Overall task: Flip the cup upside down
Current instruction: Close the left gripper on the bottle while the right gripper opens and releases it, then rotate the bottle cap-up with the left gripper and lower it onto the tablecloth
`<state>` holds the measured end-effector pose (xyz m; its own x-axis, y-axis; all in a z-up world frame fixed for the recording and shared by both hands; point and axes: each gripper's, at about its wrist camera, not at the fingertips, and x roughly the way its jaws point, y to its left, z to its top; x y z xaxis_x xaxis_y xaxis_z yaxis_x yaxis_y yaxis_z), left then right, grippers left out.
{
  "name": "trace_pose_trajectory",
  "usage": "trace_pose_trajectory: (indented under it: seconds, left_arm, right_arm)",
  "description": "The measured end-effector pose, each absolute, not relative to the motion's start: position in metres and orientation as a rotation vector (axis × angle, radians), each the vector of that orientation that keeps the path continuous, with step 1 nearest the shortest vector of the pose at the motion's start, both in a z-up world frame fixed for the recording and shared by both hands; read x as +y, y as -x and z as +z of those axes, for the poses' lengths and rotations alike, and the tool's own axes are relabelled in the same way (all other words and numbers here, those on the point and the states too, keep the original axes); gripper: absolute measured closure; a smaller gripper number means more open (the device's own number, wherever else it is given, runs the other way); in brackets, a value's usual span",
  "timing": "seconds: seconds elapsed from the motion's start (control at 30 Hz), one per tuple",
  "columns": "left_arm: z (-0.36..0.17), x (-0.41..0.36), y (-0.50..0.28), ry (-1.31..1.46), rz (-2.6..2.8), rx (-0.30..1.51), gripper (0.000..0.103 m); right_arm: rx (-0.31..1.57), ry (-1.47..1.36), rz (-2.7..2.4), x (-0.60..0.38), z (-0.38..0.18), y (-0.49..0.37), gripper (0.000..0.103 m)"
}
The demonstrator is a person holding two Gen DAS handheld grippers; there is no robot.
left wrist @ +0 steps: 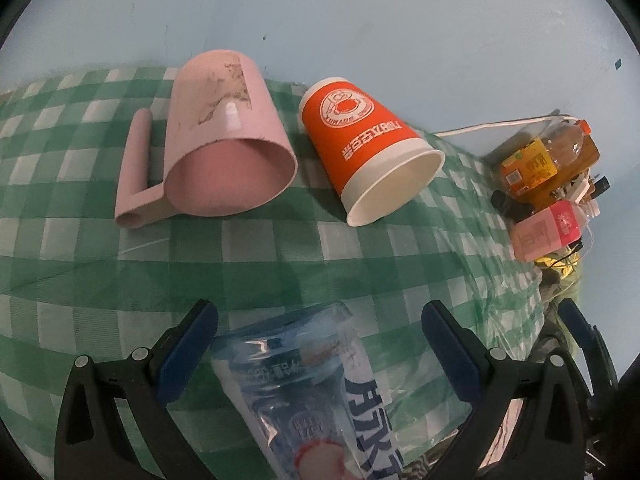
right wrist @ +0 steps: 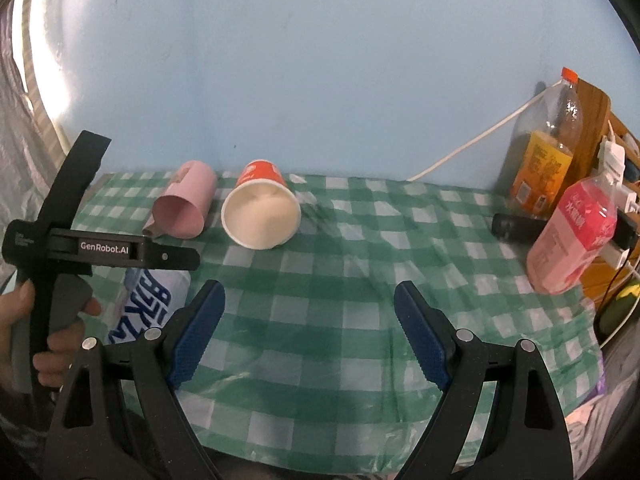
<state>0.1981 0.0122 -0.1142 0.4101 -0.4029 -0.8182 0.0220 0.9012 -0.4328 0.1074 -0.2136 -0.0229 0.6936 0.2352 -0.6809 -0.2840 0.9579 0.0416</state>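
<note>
A clear plastic cup [left wrist: 296, 380] with blue print lies on its side between the fingers of my open left gripper [left wrist: 320, 344], its base pointing away; the pads stand apart from it. It shows partly behind the left gripper's body in the right wrist view [right wrist: 148, 300]. An orange paper cup [left wrist: 372, 148] and a pink handled mug [left wrist: 224, 140] lie on their sides further back on the green checked cloth [left wrist: 280, 256], mouths toward me. My right gripper [right wrist: 310, 320] is open and empty above the cloth, short of the orange cup [right wrist: 262, 210] and the mug [right wrist: 184, 204].
At the right edge stand an amber drink bottle [right wrist: 548, 148] and a pink bottle [right wrist: 572, 236], with a black object [right wrist: 516, 228] and cables beside them. A white cord [right wrist: 476, 140] runs along the blue wall. A wooden shelf [right wrist: 600, 128] is at the far right.
</note>
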Motion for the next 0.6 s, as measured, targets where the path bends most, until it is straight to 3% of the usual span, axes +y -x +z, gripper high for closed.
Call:
trace_pose_trajectory:
  seconds: [0.1, 0.17, 0.4, 0.6]
  left_arm:
    - [-0.12, 0.014, -0.2, 0.389, -0.289, 1.135, 0.013]
    - [-0.128, 0.013, -0.204, 0.381, -0.304, 1.171, 0.029]
    - [-0.126, 0.013, -0.201, 0.382, -0.346, 1.146, 0.028]
    - [-0.09, -0.001, -0.184, 0.27, -0.32, 0.986, 0.028]
  right_arm:
    - [0.755, 0.064, 0.298, -0.212, -0.025, -0.107, 0.017]
    - [0.757, 0.066, 0.302, -0.21, -0.025, -0.107, 0.017]
    - [0.754, 0.046, 0.306, -0.213, -0.024, -0.109, 0.017]
    - [0.754, 0.039, 0.31, -0.213, -0.025, -0.108, 0.017]
